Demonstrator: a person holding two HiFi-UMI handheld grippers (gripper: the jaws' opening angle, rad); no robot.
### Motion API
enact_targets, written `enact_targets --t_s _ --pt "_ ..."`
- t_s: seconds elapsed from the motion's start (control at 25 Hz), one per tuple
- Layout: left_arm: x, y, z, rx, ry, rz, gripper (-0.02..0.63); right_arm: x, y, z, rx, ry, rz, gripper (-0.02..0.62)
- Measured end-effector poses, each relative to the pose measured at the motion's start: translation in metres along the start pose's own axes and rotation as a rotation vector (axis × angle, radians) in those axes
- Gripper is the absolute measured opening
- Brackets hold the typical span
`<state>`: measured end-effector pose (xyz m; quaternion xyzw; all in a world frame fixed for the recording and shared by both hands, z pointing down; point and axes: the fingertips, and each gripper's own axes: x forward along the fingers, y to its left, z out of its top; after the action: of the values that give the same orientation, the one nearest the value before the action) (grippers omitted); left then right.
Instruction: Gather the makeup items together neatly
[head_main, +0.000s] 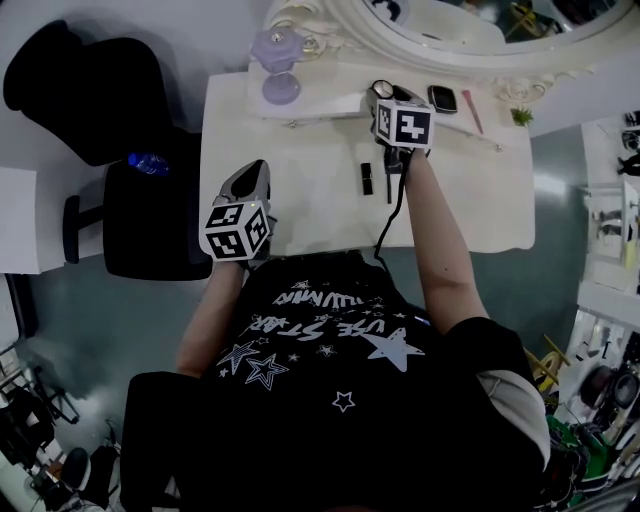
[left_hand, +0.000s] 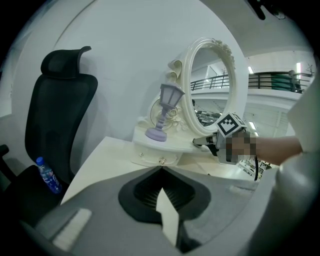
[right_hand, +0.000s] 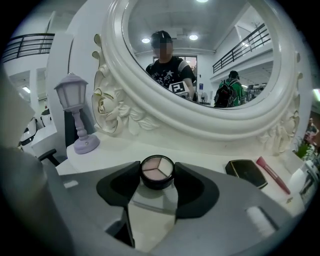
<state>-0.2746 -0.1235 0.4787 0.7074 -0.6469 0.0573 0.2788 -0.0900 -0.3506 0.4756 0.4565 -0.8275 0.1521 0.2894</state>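
A round black eyeshadow compact (right_hand: 157, 171) with three pale shades sits on the raised shelf below the mirror. My right gripper (right_hand: 157, 176) is shut on it, one jaw against each side. To its right on the shelf lie a black square compact (right_hand: 246, 173) and a pink brush (right_hand: 272, 174). In the head view the right gripper (head_main: 383, 94) reaches to the shelf, and a black lipstick (head_main: 366, 178) and a dark pencil (head_main: 390, 186) lie on the white dressing table (head_main: 300, 190). My left gripper (head_main: 254, 172) hovers over the table's near left edge, shut and empty.
A purple lantern lamp (head_main: 277, 65) stands at the shelf's left end. The big ornate white mirror frame (right_hand: 150, 117) rises behind the shelf. A black office chair (head_main: 120, 150) with a water bottle (head_main: 147, 162) on its seat stands left of the table.
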Motion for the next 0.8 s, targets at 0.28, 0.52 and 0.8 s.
enact_targets --t_s 0.28,0.52,0.8 --pt "0.006 -0.017 0.003 0.014 -0.004 -0.021 0.002 -0.029 0.008 0.003 -0.013 -0.061 0.036 0.244" --pt "0.012 -0.043 0.001 0.027 -0.001 -0.044 0.002 -0.049 -0.002 -0.019 -0.017 -0.056 0.056 0.244" --pt "0.015 -0.077 -0.009 0.046 0.012 -0.061 0.002 -0.082 -0.026 -0.048 -0.022 -0.064 0.031 0.244"
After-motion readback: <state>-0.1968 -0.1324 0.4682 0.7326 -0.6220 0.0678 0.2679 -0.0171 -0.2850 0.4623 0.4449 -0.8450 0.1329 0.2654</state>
